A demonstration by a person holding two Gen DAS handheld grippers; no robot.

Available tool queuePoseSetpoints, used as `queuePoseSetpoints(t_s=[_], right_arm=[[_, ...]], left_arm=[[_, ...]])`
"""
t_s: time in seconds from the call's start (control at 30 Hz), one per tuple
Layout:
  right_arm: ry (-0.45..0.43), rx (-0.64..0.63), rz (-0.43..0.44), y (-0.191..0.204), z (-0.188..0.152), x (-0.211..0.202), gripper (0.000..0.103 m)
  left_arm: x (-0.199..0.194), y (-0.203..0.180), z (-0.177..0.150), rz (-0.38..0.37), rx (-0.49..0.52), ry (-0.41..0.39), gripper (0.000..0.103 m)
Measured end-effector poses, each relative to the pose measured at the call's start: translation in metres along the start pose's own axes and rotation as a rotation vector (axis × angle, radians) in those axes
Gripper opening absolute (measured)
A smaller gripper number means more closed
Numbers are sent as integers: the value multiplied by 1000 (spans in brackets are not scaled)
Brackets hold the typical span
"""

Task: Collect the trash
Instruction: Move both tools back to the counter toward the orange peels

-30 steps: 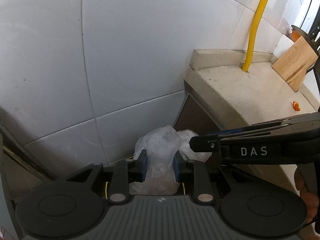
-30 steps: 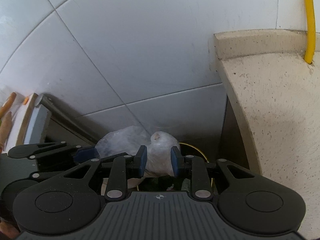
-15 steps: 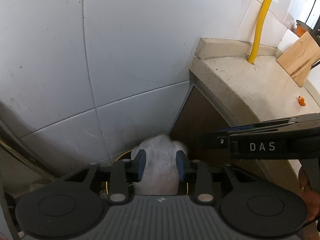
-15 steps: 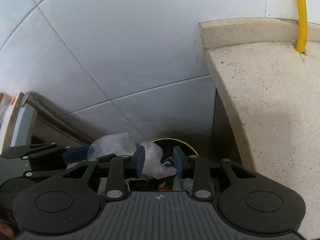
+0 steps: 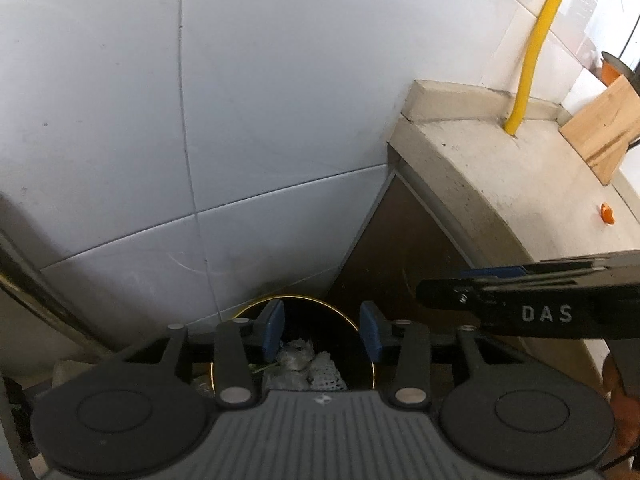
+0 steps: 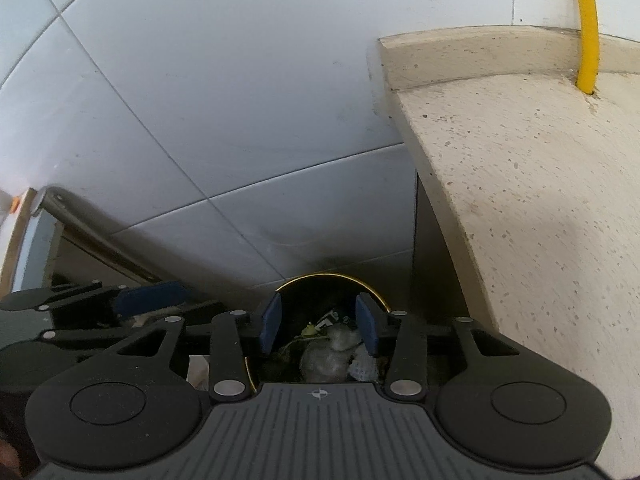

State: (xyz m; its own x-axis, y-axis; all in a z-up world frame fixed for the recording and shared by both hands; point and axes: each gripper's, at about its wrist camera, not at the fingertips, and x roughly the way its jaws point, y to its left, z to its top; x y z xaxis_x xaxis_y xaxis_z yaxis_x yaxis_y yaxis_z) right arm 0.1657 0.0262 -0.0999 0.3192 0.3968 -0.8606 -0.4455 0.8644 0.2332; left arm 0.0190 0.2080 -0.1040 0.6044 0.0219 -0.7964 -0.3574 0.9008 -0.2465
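A dark round bin with a gold rim point(image 5: 362, 334) point(image 6: 374, 294) stands on the floor in the corner between the tiled wall and the counter. Crumpled clear plastic trash point(image 5: 298, 360) point(image 6: 326, 356) lies inside it with other scraps. My left gripper point(image 5: 322, 330) hangs over the bin, its jaws opening, nothing pressed between the blue pads. My right gripper point(image 6: 318, 322) hovers over the same bin, jaws also opening, empty. The right gripper's finger point(image 5: 472, 290) shows from the side in the left wrist view; the left gripper's blue pad point(image 6: 150, 294) shows in the right wrist view.
A beige stone counter point(image 5: 500, 184) point(image 6: 532, 184) rises right of the bin, with a yellow pipe point(image 5: 532, 48) point(image 6: 586, 24), a wooden block point(image 5: 604, 128) and a small orange scrap point(image 5: 607, 214). The white tiled wall point(image 5: 240, 120) stands behind. A metal-edged frame point(image 6: 40, 220) lies left.
Both grippers held the white plastic trash a second ago. Their jaws have spread and the trash has dropped into the bin below.
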Motion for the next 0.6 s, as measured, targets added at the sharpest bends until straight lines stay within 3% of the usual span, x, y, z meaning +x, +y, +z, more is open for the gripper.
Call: queuePoseSetpoints(t_s=[0.6], right_arm=[[-72, 48, -27, -14, -20, -32, 64]], left_arm=[[-1, -12, -1, -13, 61, -9, 42]])
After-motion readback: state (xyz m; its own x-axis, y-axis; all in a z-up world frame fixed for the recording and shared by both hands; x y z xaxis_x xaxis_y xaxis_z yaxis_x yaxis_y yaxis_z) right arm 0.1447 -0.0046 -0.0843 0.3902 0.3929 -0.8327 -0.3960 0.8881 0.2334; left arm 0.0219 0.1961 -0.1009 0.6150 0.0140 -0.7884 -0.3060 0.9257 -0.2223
